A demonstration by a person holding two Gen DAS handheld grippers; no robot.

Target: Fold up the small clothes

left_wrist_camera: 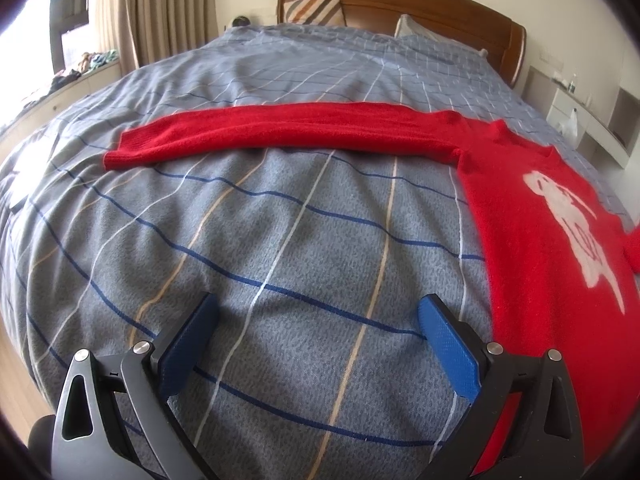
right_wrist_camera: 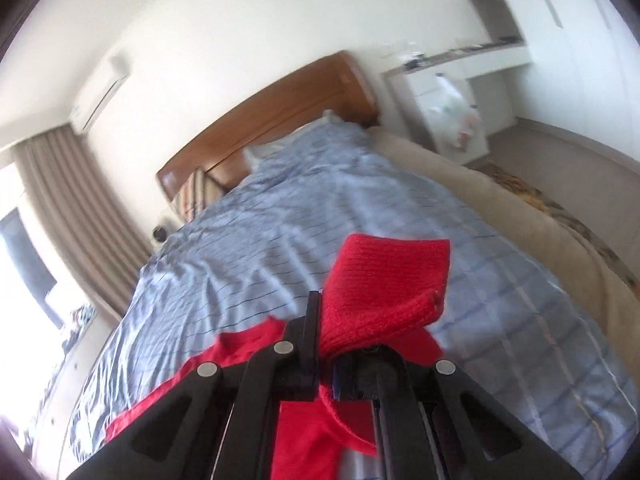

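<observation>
Red sweater (left_wrist_camera: 532, 240) spread front-up on the bed, white figure (left_wrist_camera: 576, 232) showing on the chest. Left sleeve (left_wrist_camera: 280, 132) stretched straight out across the checked bedspread (left_wrist_camera: 280, 260), flat and unfolded, cuff lying well away from the body of the garment. Other sleeve's ribbed cuff (right_wrist_camera: 384, 292) lifted off the bed, pinched in the right gripper (right_wrist_camera: 326, 364), jaws closed tight on the knit, the rest of the sleeve trailing down below the tool. Left gripper (left_wrist_camera: 318, 340) low over bare bedspread just beside the sweater's side edge, blue pads (left_wrist_camera: 448, 348) wide apart, nothing between them, not touching the garment.

Judging by this: barely begun. No crease anywhere in the body, hem out of sight in both views, one sleeve fully extended. First fold apparently under way with the raised cuff, likely to be carried across the chest. Still ahead: laying that sleeve flat, bringing in the long left sleeve, then folding the body itself.

Around all this: wooden headboard (left_wrist_camera: 400, 4), striped cushion (left_wrist_camera: 314, 10) and pillow (left_wrist_camera: 408, 26) at the far end, curtains (left_wrist_camera: 160, 8) by the window.
</observation>
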